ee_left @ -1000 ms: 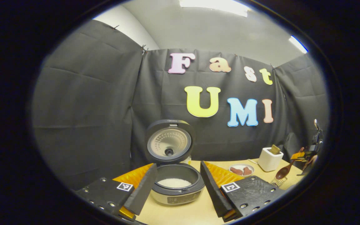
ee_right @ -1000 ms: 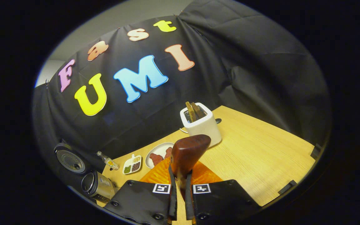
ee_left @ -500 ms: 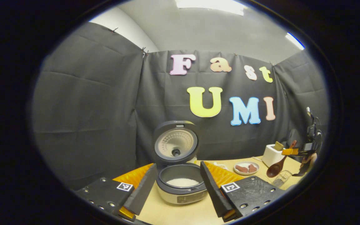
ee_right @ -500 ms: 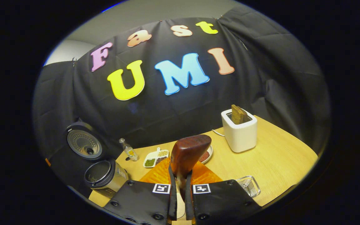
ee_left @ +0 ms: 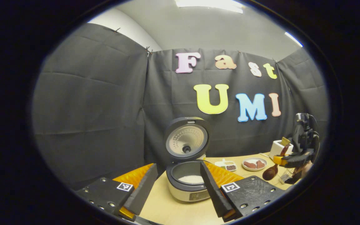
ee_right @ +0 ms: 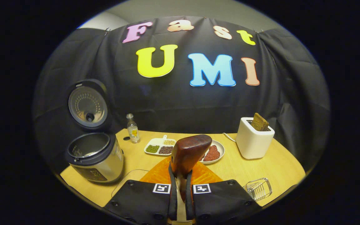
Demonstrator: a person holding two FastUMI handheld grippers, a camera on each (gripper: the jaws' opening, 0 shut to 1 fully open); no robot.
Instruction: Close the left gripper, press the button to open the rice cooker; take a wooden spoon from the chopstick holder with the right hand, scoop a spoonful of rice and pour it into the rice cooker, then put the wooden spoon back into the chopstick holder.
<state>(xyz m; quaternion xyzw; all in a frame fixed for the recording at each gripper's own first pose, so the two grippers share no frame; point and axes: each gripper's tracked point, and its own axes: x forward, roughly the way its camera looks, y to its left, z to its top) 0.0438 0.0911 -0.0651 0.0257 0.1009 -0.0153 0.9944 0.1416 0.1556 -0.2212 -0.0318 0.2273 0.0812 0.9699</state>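
I am holding the right gripper (ee_right: 180, 187) with its jaws pinched narrow on the handle of the wooden spoon (ee_right: 187, 153), whose bowl is standing up just ahead of the fingers. Taking the rice cooker (ee_right: 94, 156) as my landmark, the spoon is hovering to its right, above the table (ee_right: 261, 168), and a clear wire holder (ee_right: 258, 188) is sitting further right at the near edge. In the left gripper view I am keeping the left gripper (ee_left: 180, 187) with its jaws spread wide and holding nothing, the cooker just beyond them with white rice (ee_left: 192, 179) lying in its pot. Its lid (ee_right: 87, 104) is standing upright behind the pot. Right of the cooker, going back, a divided dish of grains (ee_right: 160, 147) is lying near a small glass bottle (ee_right: 132, 128); a plate of reddish pieces (ee_right: 212, 153) is resting beyond the spoon, and a white toaster (ee_right: 254, 140) with bread poking out is standing well to the right.
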